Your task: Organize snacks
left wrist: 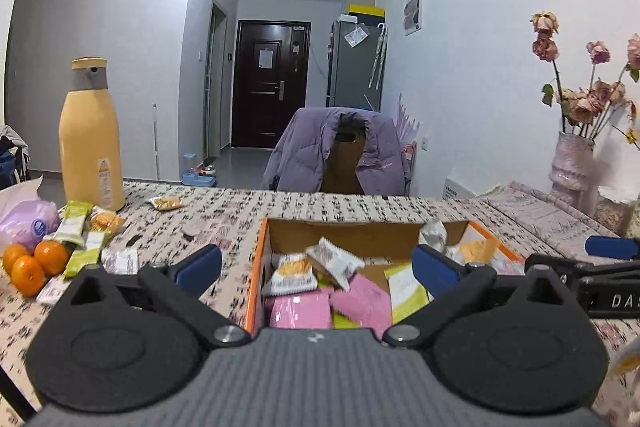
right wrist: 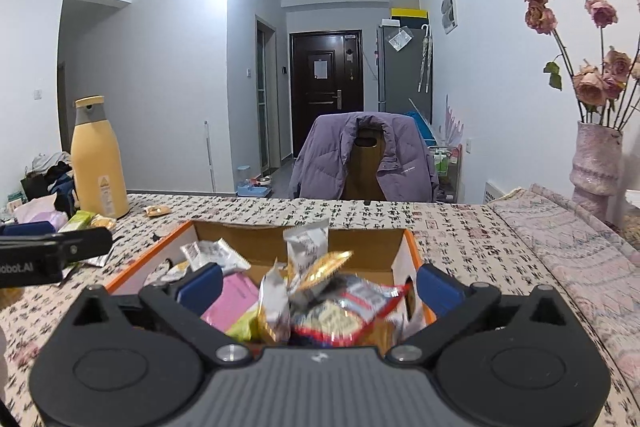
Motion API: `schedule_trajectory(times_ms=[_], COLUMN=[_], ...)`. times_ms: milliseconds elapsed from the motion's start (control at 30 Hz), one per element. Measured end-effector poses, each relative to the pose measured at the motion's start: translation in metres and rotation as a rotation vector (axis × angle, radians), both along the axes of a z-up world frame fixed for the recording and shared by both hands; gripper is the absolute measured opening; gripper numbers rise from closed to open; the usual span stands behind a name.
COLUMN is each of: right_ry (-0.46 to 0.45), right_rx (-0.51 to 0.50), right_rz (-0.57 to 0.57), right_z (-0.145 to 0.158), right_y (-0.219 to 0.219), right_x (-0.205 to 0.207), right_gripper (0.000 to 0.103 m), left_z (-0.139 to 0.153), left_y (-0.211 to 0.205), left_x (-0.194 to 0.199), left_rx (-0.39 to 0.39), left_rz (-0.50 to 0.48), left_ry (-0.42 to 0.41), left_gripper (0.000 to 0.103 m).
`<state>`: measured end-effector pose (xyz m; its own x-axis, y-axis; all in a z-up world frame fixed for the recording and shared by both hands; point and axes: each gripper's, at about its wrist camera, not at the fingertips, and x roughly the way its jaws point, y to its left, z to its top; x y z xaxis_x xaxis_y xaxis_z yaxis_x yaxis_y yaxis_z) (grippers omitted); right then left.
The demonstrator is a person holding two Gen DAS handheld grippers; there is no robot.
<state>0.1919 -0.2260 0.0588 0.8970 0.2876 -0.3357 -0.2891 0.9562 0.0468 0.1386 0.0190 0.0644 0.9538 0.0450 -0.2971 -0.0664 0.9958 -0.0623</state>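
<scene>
Crinkly foil snack packets (right wrist: 320, 303) filled the orange-edged cardboard box (right wrist: 412, 259) at lower centre; light, slippery, best pinched at sealed ends. Left gripper (left wrist: 316, 263) and right gripper (right wrist: 320, 287) were spread, empty.

Far left of the tongs: yellow flask (left wrist: 91, 135), oranges (left wrist: 34, 261). Straight ahead beyond the surface (left wrist: 224, 211): purple jacket (left wrist: 316, 151) over chair. Far right: vase (right wrist: 596, 167) of dried roses
</scene>
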Motion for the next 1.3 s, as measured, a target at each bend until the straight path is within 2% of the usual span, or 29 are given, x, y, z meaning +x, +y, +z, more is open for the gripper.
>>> schedule_trajectory(times_ms=[300, 533, 933, 1300], right_ry=[0.037, 0.085, 0.166, 0.171], right_rx=[-0.026, -0.03, -0.006, 0.007], right_rz=[0.004, -0.007, -0.037, -0.035], right_z=[-0.019, -0.037, -0.062, -0.064], right_y=[-0.01, -0.015, -0.029, -0.033], right_x=[-0.051, -0.073, -0.087, -0.096], right_gripper=[0.103, 0.103, 0.103, 0.103], left_z=[-0.026, -0.05, -0.068, -0.068], left_y=[0.005, 0.007, -0.003, -0.008], left_x=[-0.046, -0.072, -0.083, -0.091], left_rx=[0.007, -0.016, -0.008, -0.002], left_rz=[0.024, -0.005, -0.047, -0.058], left_ry=[0.077, 0.132, 0.176, 0.177], left_gripper=[0.103, 0.103, 0.103, 0.103])
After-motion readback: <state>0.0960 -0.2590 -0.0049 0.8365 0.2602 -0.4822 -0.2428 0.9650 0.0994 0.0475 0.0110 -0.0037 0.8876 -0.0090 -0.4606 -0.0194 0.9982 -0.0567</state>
